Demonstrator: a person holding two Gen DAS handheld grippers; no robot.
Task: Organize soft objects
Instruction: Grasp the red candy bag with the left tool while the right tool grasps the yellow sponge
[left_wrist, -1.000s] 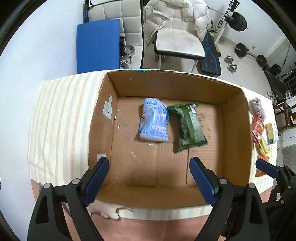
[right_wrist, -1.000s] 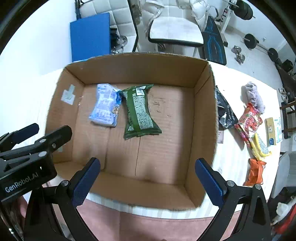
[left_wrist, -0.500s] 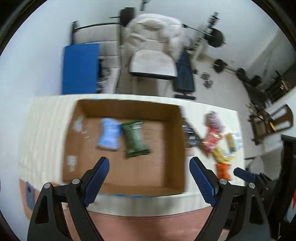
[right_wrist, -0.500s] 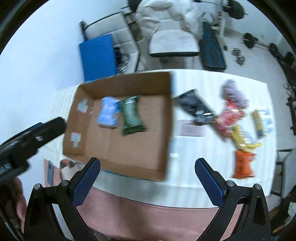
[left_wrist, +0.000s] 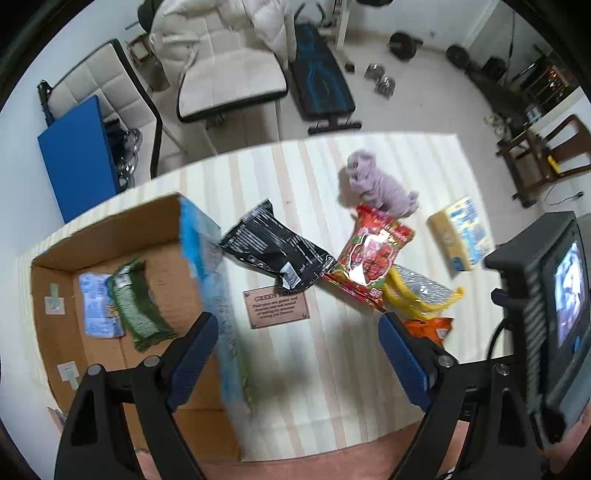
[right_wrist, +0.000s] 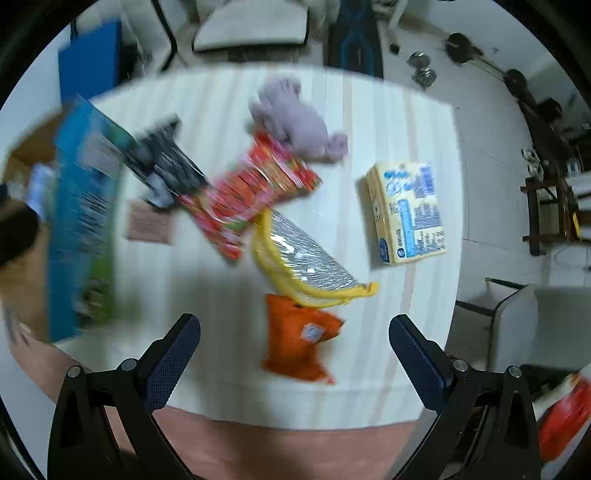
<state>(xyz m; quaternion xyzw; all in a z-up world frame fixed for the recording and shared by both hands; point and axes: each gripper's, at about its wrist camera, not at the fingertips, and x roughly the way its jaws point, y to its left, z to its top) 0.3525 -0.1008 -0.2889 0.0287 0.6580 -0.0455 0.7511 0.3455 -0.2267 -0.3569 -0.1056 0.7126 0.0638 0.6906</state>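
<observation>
A cardboard box (left_wrist: 62, 254) at the table's left holds a light blue packet (left_wrist: 95, 306) and a green packet (left_wrist: 138, 308). On the striped cloth to its right lie a black bag (left_wrist: 275, 251), a red bag (left_wrist: 371, 264), a purple plush (left_wrist: 380, 184), a yellow-and-silver pouch (right_wrist: 303, 262), an orange pouch (right_wrist: 299, 343) and a yellow pack (right_wrist: 406, 212). My left gripper (left_wrist: 299, 354) is open and empty above the box's right wall. My right gripper (right_wrist: 295, 358) is open and empty above the orange pouch.
A brown plaque (left_wrist: 279, 308) lies flat beside the box. The table's front edge (right_wrist: 295, 424) is close below the grippers. Chairs (left_wrist: 229, 74), a blue board (left_wrist: 79, 155) and weights stand on the floor behind. The right gripper's body (left_wrist: 546, 314) shows at right.
Both grippers have swung right and pulled back from over the box toward the loose packets on the cloth. Both stayed open and empty.
</observation>
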